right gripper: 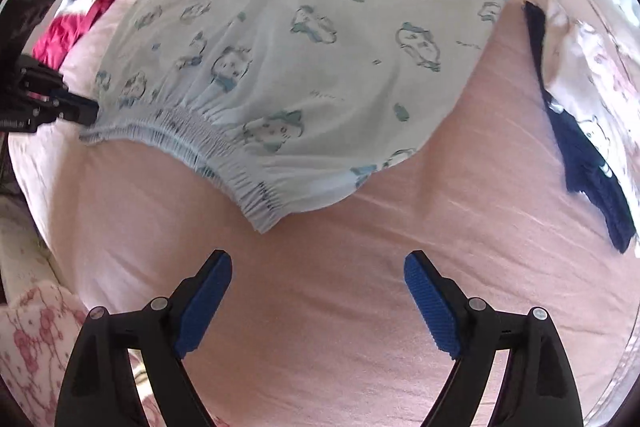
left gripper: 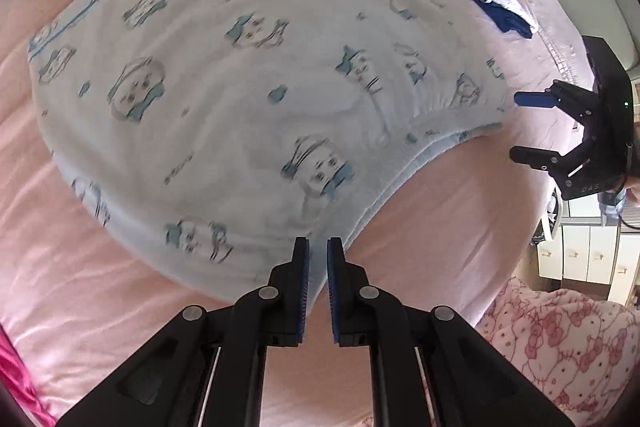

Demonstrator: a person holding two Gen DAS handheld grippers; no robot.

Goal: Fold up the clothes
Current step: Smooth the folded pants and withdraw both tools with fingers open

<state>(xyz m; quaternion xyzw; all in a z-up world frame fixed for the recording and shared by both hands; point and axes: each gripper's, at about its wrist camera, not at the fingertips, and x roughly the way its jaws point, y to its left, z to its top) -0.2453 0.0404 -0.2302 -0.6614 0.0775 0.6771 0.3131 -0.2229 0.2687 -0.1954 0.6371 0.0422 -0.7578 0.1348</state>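
Light blue shorts [left gripper: 248, 75] with a cartoon print lie flat on the pink bed sheet [left gripper: 440, 211]. My left gripper [left gripper: 318, 251] is nearly shut at the corner of their elastic waistband, with cloth between its pads. In the right wrist view the shorts [right gripper: 320, 59] lie ahead, waistband [right gripper: 208, 143] nearest, and my left gripper [right gripper: 86, 113] pinches the waistband's left end. My right gripper [right gripper: 318, 279] is open and empty above the bare sheet [right gripper: 360, 307], just short of the waistband. It shows in the left wrist view [left gripper: 520, 125] by the shorts' right edge.
A dark blue garment [right gripper: 580, 163] and a pale printed one [right gripper: 592, 59] lie at the right. A red garment [right gripper: 100, 7] lies at the far left. A pink patterned quilt [left gripper: 560, 347] is bunched at the bed's near edge. White cabinets [left gripper: 580, 259] stand beyond the bed.
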